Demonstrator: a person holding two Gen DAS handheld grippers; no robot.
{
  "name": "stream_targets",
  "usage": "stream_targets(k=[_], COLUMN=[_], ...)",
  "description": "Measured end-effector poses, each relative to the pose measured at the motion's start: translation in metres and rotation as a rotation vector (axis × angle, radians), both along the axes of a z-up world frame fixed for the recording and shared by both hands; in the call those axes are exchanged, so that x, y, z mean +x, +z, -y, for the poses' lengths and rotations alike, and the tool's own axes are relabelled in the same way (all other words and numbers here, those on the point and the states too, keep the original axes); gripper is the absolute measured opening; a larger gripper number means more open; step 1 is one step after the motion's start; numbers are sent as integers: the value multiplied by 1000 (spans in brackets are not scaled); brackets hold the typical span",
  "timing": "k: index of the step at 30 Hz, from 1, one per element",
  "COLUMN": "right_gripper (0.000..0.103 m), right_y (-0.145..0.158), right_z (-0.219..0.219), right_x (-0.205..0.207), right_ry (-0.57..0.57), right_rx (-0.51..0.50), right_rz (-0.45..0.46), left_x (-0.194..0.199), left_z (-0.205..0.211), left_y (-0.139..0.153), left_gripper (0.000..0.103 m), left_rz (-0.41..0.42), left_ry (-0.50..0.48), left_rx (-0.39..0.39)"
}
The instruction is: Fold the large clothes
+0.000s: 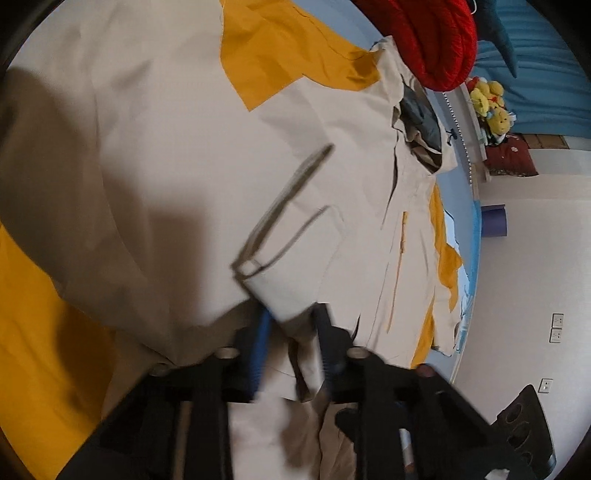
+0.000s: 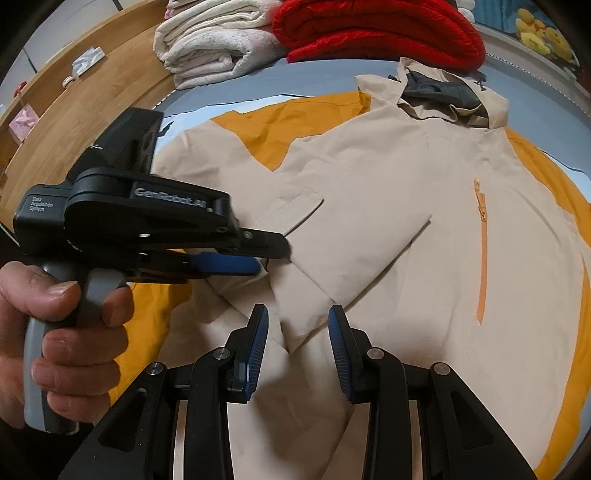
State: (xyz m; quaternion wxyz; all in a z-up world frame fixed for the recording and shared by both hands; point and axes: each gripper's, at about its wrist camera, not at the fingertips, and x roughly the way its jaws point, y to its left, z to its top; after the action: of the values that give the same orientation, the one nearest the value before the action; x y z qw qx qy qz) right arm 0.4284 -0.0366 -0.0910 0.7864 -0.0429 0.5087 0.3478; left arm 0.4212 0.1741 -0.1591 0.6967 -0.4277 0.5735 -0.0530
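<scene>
A beige and mustard-yellow hooded jacket [image 2: 424, 221] lies spread front-up on a blue-grey bed, hood at the far side, orange chest zip [image 2: 482, 251] at the right. Its left sleeve [image 2: 325, 266] is folded across the chest. In the left wrist view the jacket [image 1: 166, 166] fills the frame. My left gripper [image 1: 291, 321] is closed on the sleeve's cuff [image 1: 277, 291]; it also shows in the right wrist view [image 2: 269, 254] with the hand holding it. My right gripper [image 2: 298, 332] is open and empty, just above the sleeve's lower edge.
A folded red knit garment [image 2: 380, 33] and a stack of cream towels [image 2: 214, 48] lie at the far end of the bed [image 2: 314, 77]. A wooden floor [image 2: 74, 110] is at the left. Yellow plush toys [image 1: 489, 103] and a white wall [image 1: 528, 277] are at the right.
</scene>
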Motion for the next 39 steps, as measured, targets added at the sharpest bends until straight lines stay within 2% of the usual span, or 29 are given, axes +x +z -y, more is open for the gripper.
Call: stream_targets(k=[2,8,13,15,17,18,20,23,24,28,31,34,37,39], right_gripper=[36,36,36,35,27,14,10,7,7,7,6,6,6,9], right_y=[0,4,8,8,8,9,10,17,21,37,42,40,33,21], right_z=[0,3,13,23,36,45,61,88,99,140,178,207,224,233], right_x=[-1,0,7,12,21,26,34,47,52,70,85,93,104,112], right_ry=[1,-15,-87,-144,-222,-264,-335,-440,-471,-592,-690,-757,-766,-758], right_rx=[1,11,11,22,32,47,77,120,136,183,201,204,183,178], right_rz=[0,10,33,32,19,9,-10,0,12,67,77,73,64,3], left_x=[2,15,18,20,21,20,15,12,10,0,-2,0,7,14], left_z=[5,41,67,66,56,49,31,6,-6,-45,-62,-64,-49,-35], left_y=[8,55,65,70,78,82,92,109,115,121,111,94,76,61], left_gripper=[9,7,7,7,7,7,7,7,7,7,7,12,15,17], left_rz=[37,226,258,267,293,306,337,371,376,347,299,224,161,118], left_ry=[-14,-166,-278,-271,-249,-233,-180,-72,-26,104,145,121,44,-2], left_rx=[-22,-99,-117,-114,-96,-89,-57,56,116,272,311,333,367,390])
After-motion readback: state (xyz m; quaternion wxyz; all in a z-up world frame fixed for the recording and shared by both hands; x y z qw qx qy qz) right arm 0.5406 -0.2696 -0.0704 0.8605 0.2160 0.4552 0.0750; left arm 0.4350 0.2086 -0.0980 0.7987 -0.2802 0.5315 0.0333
